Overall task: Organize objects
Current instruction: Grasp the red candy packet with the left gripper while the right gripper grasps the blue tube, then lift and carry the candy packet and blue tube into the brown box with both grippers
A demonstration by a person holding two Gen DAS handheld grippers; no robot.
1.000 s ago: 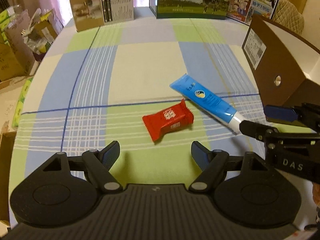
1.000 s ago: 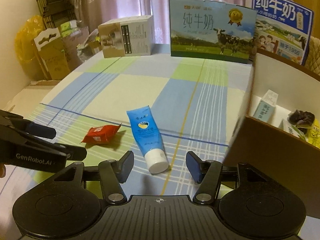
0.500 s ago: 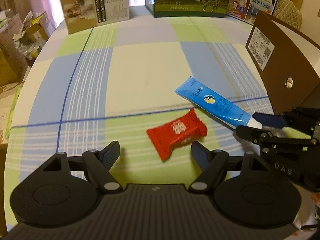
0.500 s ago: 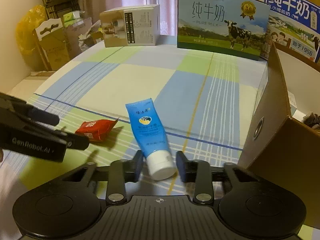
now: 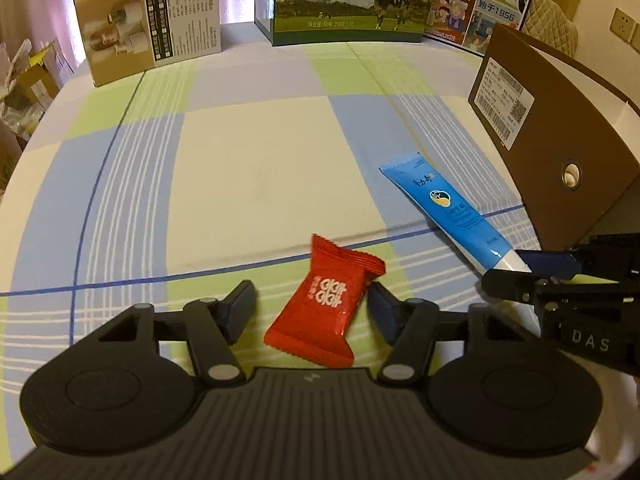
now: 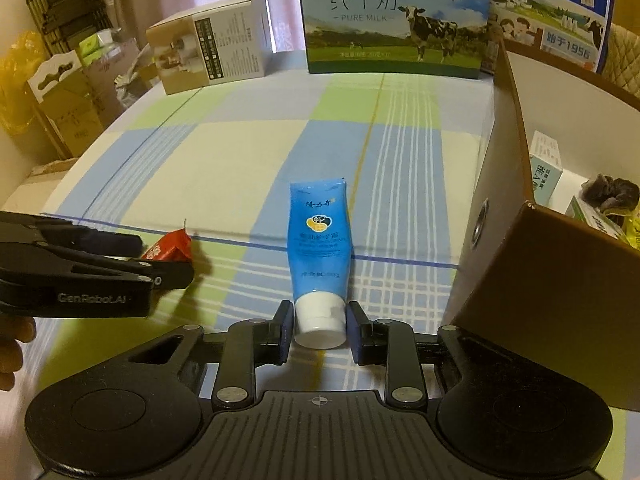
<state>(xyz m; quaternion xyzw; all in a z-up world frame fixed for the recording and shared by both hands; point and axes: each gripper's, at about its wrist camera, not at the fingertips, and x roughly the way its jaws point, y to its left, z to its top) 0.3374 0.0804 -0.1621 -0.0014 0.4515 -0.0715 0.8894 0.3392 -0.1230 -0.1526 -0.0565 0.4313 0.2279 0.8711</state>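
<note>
The right tongs [image 6: 316, 330] are narrowed around the white cap of a blue plastic tube with a yellow emblem [image 6: 319, 240]; both blue pads [image 6: 285, 330] sit against or just beside the cap, though whether they press it cannot be told. The tube lies flat on the table, its crimped end pointing away from the tongs.

The left tongs [image 5: 312, 306] stand wide, one finger on each side of a red foil-wrapped candy with white lettering [image 5: 326, 304]. The right-hand pad [image 5: 380, 312] is touching or just beside the wrapper's edge; the left-hand pad is apart from it. The candy rests on the table, lying crookedly between the fingers.

Both items sit on a checked tablecloth of green, blue and cream squares [image 5: 248, 176] covering the table. Just right of the tube stands an open brown cardboard box [image 6: 504, 184] with a raised flap bearing a white barcode label [image 5: 506, 104]; inside it lie a small pale green carton [image 6: 546, 172] and a dark crumpled object. At the far edge of the table stand a tan and white product box [image 5: 154, 40] and a milk carton case printed with a cow on a meadow [image 6: 396, 20].
</note>
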